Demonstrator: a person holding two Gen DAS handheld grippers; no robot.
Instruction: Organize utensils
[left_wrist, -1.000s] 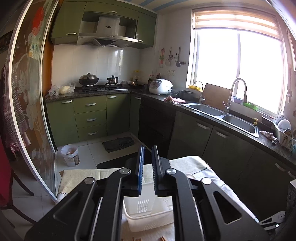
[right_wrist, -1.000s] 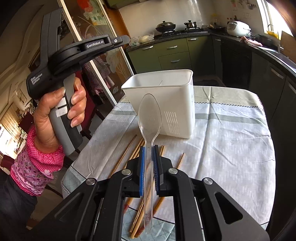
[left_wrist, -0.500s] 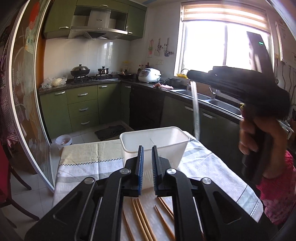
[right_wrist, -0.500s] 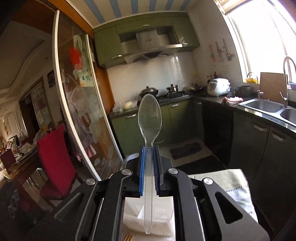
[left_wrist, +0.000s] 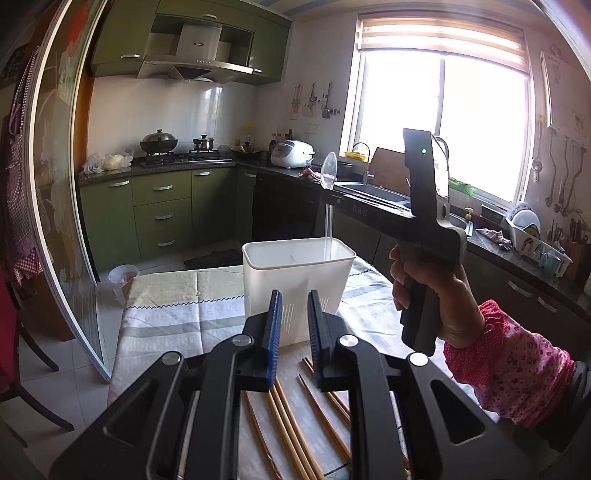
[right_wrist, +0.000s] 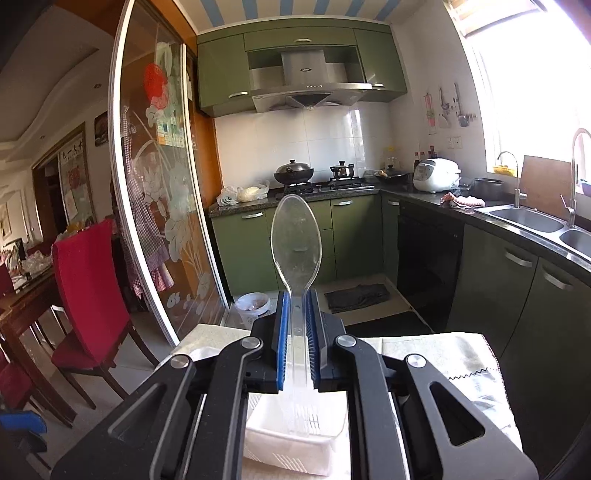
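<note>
Between the blue pads of the right gripper (right_wrist: 295, 339) sits the clear plastic spoon (right_wrist: 295, 243), jaws clamped on its handle, bowl end up, handle tip hanging down over the white utensil holder (left_wrist: 295, 266) on the bench (left_wrist: 177, 306). Step in hand, as I read it: dropping the spoon into the holder. From the left wrist view the handle tip looks to be at or just inside the rim near the far right corner, tho the clear plastic makes it hard to say how deep. Next move calls for lowering straight down, keeping the spoon upright, then easing the grip once the tip is well inside.

Left gripper (left_wrist: 293, 332): jaws opening, nothing between them, aimed over the wooden chopsticks (left_wrist: 291, 424) lying loose on the cloth in front of the holder, prob. next to go in.

Spoon is see-thru, thin, light, w/ a long flat handle.
</note>
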